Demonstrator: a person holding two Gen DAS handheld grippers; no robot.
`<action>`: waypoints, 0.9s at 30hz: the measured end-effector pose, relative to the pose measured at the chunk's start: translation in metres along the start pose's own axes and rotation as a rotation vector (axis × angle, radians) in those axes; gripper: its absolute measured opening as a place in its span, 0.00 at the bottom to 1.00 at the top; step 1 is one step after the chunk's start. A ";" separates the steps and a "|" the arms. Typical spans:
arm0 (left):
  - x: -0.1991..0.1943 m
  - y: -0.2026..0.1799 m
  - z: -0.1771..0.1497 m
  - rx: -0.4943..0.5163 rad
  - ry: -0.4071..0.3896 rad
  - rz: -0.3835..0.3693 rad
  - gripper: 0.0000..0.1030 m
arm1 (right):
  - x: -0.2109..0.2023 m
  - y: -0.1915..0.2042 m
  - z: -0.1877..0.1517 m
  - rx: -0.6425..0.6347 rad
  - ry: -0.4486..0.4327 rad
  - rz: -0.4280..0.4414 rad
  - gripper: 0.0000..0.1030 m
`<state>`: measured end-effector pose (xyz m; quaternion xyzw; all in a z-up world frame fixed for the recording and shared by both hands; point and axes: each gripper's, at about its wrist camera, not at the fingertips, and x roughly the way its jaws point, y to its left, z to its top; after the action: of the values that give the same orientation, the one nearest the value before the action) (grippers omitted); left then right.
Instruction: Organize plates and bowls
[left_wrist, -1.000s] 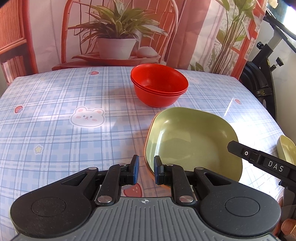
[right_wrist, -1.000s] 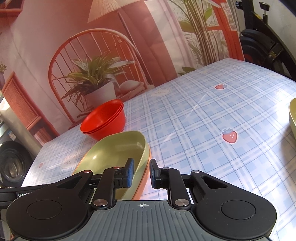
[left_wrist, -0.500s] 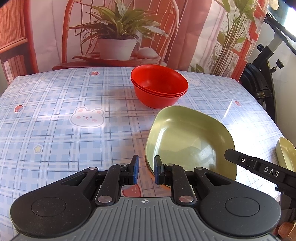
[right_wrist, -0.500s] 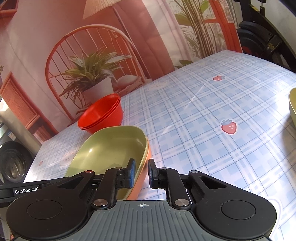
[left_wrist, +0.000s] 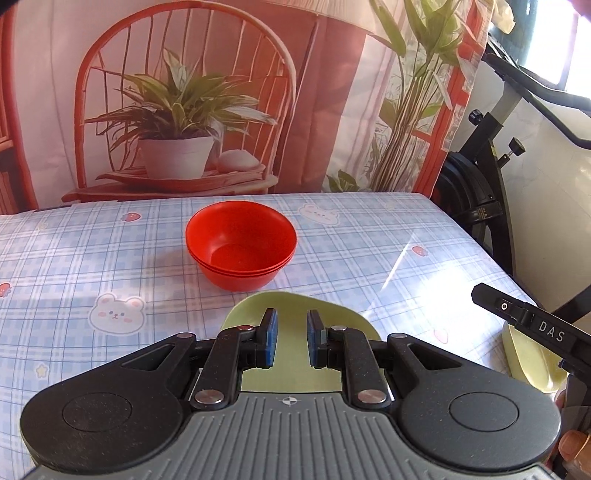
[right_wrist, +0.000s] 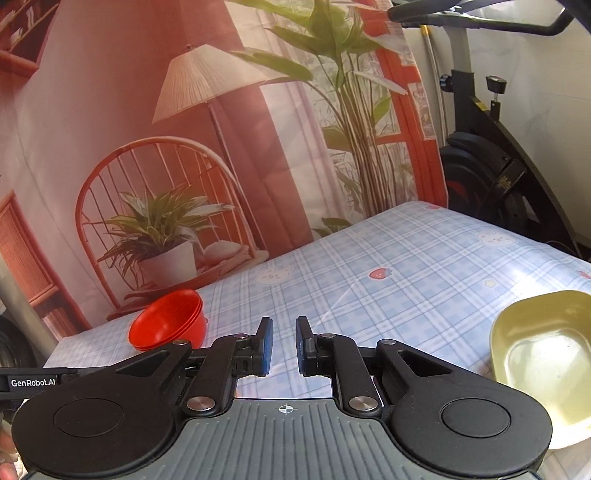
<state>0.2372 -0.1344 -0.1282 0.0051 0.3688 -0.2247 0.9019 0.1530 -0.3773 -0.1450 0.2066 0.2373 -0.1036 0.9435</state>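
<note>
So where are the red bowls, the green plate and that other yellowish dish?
red bowls (left_wrist: 240, 247), left wrist view, inside of the top bowl
green plate (left_wrist: 290, 306), left wrist view, far rim
yellowish dish (right_wrist: 543, 365), right wrist view, its inner floor

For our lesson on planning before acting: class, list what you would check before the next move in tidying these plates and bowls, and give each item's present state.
1. Left gripper empty, jaws near closed: ok.
2. Right gripper empty, jaws near closed: ok.
3. Red bowls nested in one stack: ok.
4. Green plate fully in view: not ok, the left gripper hides most of it.
5. Second plate stacked with the green plate: not ok, it sits apart.
6. Anything under the green plate: cannot tell.
</note>
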 end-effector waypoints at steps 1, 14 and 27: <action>0.002 -0.008 0.003 0.011 -0.004 -0.012 0.17 | -0.001 -0.008 0.003 0.005 -0.010 -0.017 0.13; 0.064 -0.145 -0.003 0.174 0.054 -0.247 0.18 | -0.037 -0.147 0.007 0.122 -0.079 -0.368 0.13; 0.111 -0.208 -0.059 0.227 0.184 -0.372 0.18 | -0.046 -0.209 -0.023 0.212 -0.003 -0.448 0.14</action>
<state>0.1823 -0.3557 -0.2121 0.0591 0.4164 -0.4257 0.8012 0.0423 -0.5492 -0.2116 0.2465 0.2637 -0.3347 0.8705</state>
